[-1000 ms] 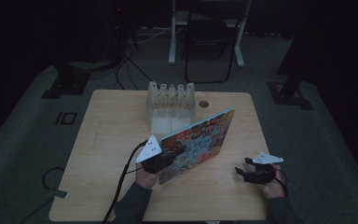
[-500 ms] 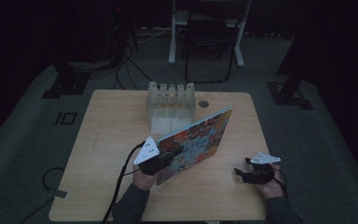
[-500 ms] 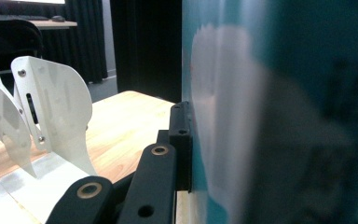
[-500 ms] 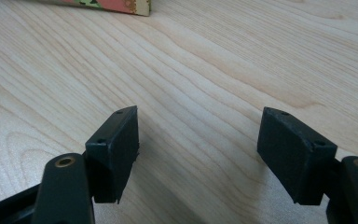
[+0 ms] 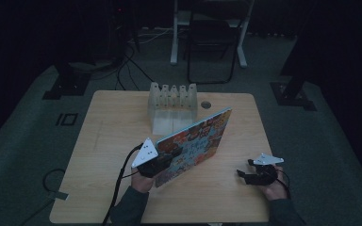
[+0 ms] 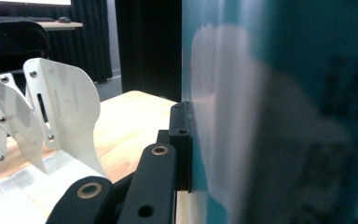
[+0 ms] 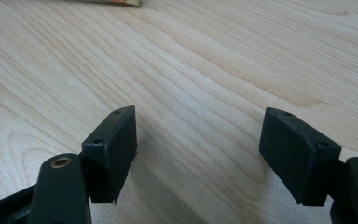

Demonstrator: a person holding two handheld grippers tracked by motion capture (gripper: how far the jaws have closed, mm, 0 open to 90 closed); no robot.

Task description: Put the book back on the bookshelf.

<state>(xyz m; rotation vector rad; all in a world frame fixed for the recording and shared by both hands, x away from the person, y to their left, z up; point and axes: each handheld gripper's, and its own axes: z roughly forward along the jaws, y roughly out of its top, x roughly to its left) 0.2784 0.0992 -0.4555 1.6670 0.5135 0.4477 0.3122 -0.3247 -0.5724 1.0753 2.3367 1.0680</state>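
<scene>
1. The left tongs (image 5: 162, 160) grip the lower edge of a book (image 5: 195, 143) with a colourful cover, holding it tilted above the middle of the tabletop (image 5: 108, 136).
2. In the left gripper view, one jaw presses flat against the book's teal face (image 6: 279, 112).
3. A clear rack (image 5: 172, 106) stands just behind the book.
4. The right tongs (image 5: 246, 175) rest wide apart, holding nothing, over bare wood near the tabletop's right front.
</scene>
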